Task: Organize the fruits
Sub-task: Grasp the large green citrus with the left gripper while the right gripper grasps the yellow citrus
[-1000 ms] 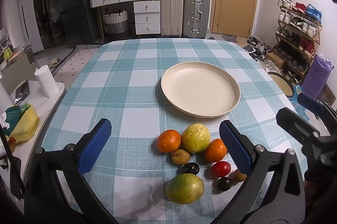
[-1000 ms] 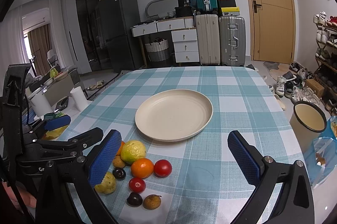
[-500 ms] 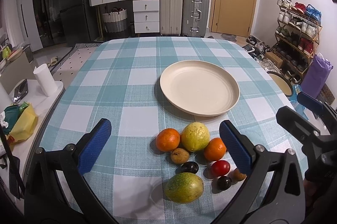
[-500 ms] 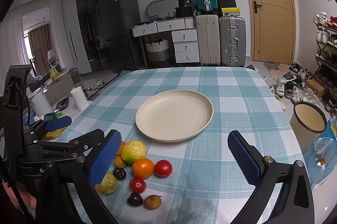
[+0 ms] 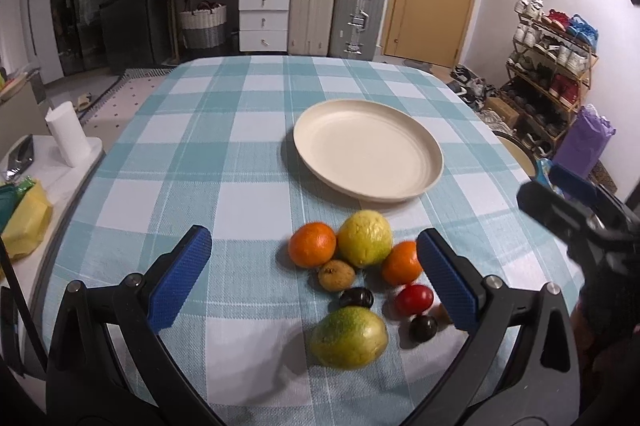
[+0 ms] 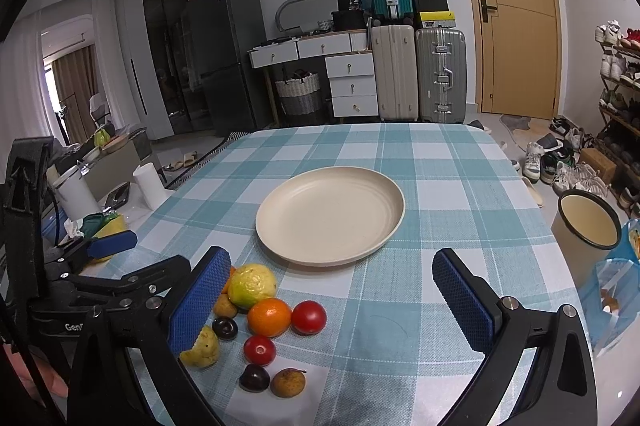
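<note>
White drawers, suitcases, wooden door, shoe rack behind

The tablecloth has blue-green and white squares, and the plate on it is cream. Two oranges are orange, a tomato is red, a plum is dark purple, and the big fruit is yellow-green. The gripper pads are bright blue on black arms.

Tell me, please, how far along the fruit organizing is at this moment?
Nothing looks done: the cream plate holds no fruit. Nothing is in hand either; the left gripper and right gripper are both open. All the fruit, oranges, tomatoes and the rest, sits clustered on the checked tablecloth beside the plate.
</note>
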A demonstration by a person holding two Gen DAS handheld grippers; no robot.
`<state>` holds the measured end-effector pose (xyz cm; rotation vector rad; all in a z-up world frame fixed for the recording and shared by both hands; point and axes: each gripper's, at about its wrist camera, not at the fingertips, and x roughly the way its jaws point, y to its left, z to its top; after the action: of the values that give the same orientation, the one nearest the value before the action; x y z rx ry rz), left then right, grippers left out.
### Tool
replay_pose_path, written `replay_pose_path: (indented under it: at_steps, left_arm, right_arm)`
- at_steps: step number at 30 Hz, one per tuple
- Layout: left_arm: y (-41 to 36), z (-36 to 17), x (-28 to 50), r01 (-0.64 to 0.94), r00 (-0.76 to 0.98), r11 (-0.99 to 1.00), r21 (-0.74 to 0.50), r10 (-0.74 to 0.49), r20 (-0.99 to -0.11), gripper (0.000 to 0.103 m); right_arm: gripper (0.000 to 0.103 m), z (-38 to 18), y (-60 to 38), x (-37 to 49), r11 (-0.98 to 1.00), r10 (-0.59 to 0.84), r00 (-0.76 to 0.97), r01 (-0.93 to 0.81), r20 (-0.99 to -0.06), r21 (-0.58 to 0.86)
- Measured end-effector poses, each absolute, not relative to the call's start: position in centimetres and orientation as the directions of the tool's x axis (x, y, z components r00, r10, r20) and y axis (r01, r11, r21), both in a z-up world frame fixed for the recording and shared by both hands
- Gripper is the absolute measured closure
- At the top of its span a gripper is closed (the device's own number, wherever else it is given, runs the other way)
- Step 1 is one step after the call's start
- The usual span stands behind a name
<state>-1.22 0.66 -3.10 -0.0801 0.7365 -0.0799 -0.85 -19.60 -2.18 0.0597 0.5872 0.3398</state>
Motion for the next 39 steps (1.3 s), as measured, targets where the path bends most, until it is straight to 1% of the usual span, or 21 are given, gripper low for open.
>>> replay_pose_path:
  at_steps: [9,14,17,20,22,23,25,26,28,35,39]
  left_arm:
    - [1.9,-6.5,-2.1,0.087,0.656,0.980,-0.177,-0.190,-0.730,0.001]
    - [2.1,-7.9,-2.1,0.105,0.624,0.973,-0.205,-0.225,-0.748,0.001]
    - [1.9,-8.2,-2.1,0.121,0.608,0.967,-0.223,-0.249,-0.754,0.004]
    - [1.6,-8.6,-2.0,0.141,0.591,0.959,-0.244,-0.279,-0.757,0.009]
    - [1.4,-8.9,-1.9,0.157,0.576,0.952,-0.261,-0.303,-0.759,0.019]
    - [1.2,-9.1,-1.8,0.168,0.567,0.947,-0.273,-0.319,-0.759,0.021]
    - [1.1,-9.4,-1.8,0.180,0.557,0.941,-0.286,-0.337,-0.760,0.033]
    - [1.0,-9.6,-1.6,0.187,0.547,0.937,-0.294,-0.348,-0.761,0.036]
    - [0.9,-10.0,-1.4,0.199,0.532,0.930,-0.310,-0.368,-0.762,0.053]
    - [1.3,-10.2,-1.4,0.207,0.523,0.915,-0.347,-0.403,-0.751,0.053]
    - [2.0,-9.8,-1.6,0.202,0.534,0.914,-0.353,-0.405,-0.742,0.053]
  right_arm:
    - [0.000,-2.5,-19.6,-0.7,0.942,0.333,0.774,-0.297,-0.539,0.156]
    - [0.000,-2.8,-19.5,-0.4,0.942,0.333,0.768,-0.297,-0.547,0.156]
    - [0.000,-2.9,-19.5,-0.3,0.942,0.333,0.766,-0.298,-0.551,0.154]
    - [0.000,-3.0,-19.4,-0.3,0.942,0.333,0.766,-0.298,-0.550,0.155]
    - [0.000,-3.0,-19.4,-0.3,0.942,0.331,0.766,-0.298,-0.551,0.153]
    - [0.000,-3.1,-19.4,-0.3,0.942,0.331,0.765,-0.297,-0.552,0.154]
    - [0.000,-3.2,-19.4,-0.3,0.942,0.332,0.764,-0.297,-0.553,0.155]
    - [0.000,-3.3,-19.4,-0.3,0.942,0.332,0.763,-0.297,-0.555,0.156]
    - [0.000,-3.6,-19.4,-0.4,0.942,0.331,0.760,-0.297,-0.559,0.155]
    - [0.000,-4.1,-19.2,-0.2,0.939,0.339,0.746,-0.304,-0.574,0.159]
    - [0.000,-4.2,-19.1,0.2,0.921,0.386,0.714,-0.338,-0.585,0.195]
